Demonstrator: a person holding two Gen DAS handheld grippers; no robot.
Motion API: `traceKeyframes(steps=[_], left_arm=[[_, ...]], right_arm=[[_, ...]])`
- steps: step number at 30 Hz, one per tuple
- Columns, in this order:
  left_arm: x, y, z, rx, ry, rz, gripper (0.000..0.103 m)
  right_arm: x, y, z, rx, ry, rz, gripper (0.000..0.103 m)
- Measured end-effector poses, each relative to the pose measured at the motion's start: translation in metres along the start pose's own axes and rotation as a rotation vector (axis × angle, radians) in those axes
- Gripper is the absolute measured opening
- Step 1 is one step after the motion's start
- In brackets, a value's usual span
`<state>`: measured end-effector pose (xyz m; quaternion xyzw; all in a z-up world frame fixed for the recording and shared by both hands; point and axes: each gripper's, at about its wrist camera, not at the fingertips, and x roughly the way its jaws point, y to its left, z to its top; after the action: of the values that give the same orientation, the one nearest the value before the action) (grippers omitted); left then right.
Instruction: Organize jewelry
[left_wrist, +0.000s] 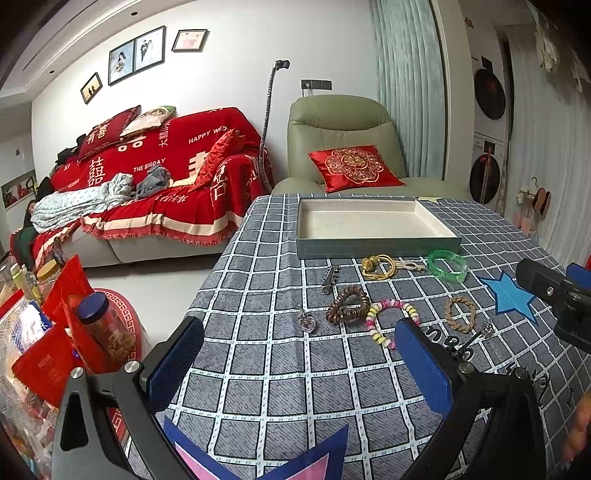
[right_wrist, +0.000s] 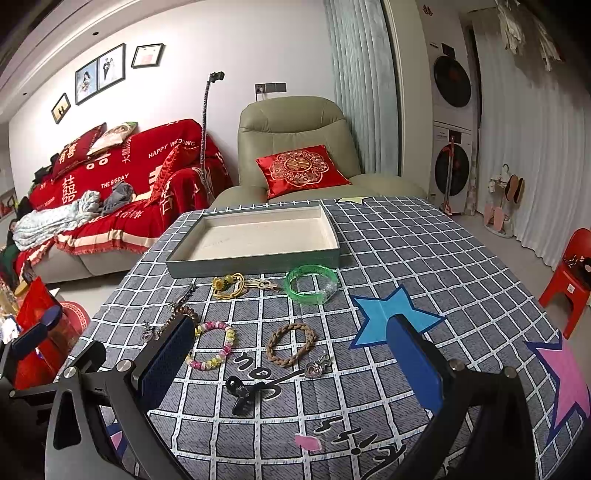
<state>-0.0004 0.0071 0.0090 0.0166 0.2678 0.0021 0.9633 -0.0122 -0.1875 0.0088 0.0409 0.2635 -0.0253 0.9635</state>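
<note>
Hovering above the tablecloth (right_wrist: 369, 258), left tool (left_wrist: 299, 354) and right tool (right_wrist: 295, 354) gape wide, gripping nothing.

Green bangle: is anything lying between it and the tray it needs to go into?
Nothing visible. The green bangle lies on the tablecloth just in front of the tray, with only bare cloth between them. The tray's near wall must be cleared. Both grippers are open and empty.

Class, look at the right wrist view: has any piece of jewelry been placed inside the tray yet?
No. The tray holds nothing; the green bangle and braided bracelet lie on the tablecloth outside it.
</note>
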Motion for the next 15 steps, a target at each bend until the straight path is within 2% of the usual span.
traceKeyframes(steps=[15], left_arm=[[-0.0016,0.0017,0.0002,-0.002,-0.003,-0.001,0.103]], right_arm=[[-0.0014,0.0004,0.0011,0.001,-0.004,0.0,0.103]])
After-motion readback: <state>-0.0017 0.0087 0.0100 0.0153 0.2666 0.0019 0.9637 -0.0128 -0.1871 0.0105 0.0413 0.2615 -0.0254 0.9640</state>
